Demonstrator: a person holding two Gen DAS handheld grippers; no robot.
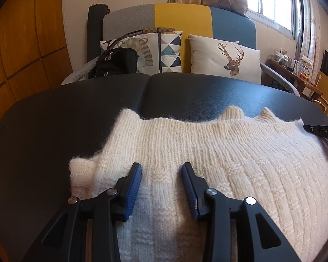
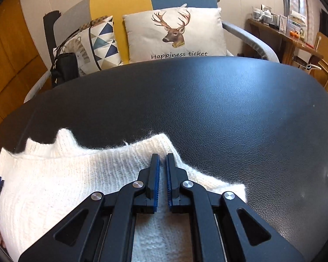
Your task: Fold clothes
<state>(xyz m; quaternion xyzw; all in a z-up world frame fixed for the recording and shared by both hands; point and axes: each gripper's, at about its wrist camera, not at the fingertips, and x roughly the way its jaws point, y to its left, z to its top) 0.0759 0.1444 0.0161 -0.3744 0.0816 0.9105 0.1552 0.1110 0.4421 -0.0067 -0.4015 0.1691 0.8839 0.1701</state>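
Left tongs [image 1: 161,169] stand parted over the cream knitted sweater [image 1: 207,152], gripping nothing. The sweater lies flat on the black tabletop [image 1: 54,120]. Right tongs [image 2: 163,159] are nearly closed above the sweater's right edge, holding nothing visible.

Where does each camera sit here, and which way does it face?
Left wrist: on the left hand-held gripper, looking down along its spread fingers over the sweater and black table toward the sofa; the other gripper's tip pokes in at the right edge.
Right wrist: on the right hand-held gripper, jaws nearly shut above the sweater's right end, facing the same sofa.
Shared: sweater, table, deer pillow, black bag. No person's body is clearly visible.
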